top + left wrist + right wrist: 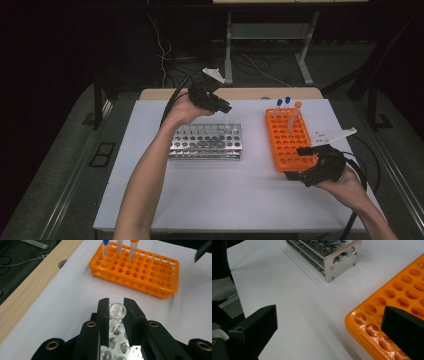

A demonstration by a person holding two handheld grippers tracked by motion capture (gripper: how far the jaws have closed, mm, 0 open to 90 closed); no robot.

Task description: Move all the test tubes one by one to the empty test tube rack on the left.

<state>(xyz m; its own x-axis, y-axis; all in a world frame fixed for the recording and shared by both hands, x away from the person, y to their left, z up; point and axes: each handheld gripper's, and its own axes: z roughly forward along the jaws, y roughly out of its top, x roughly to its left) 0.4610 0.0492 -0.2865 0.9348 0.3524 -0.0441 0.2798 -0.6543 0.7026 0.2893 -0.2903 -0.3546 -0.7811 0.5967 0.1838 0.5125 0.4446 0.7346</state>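
The left gripper [116,308] is clamped on a clear uncapped tube [116,312], held upright over the far right corner of the metal rack [206,142]. The orange rack [290,140] lies to its right across bare white table [210,195], nothing between them. The right gripper [329,332], jaws wide and empty, straddles the orange rack's near left corner.

Left gripper [226,111] with clear tube [230,121] above metal rack [206,142].
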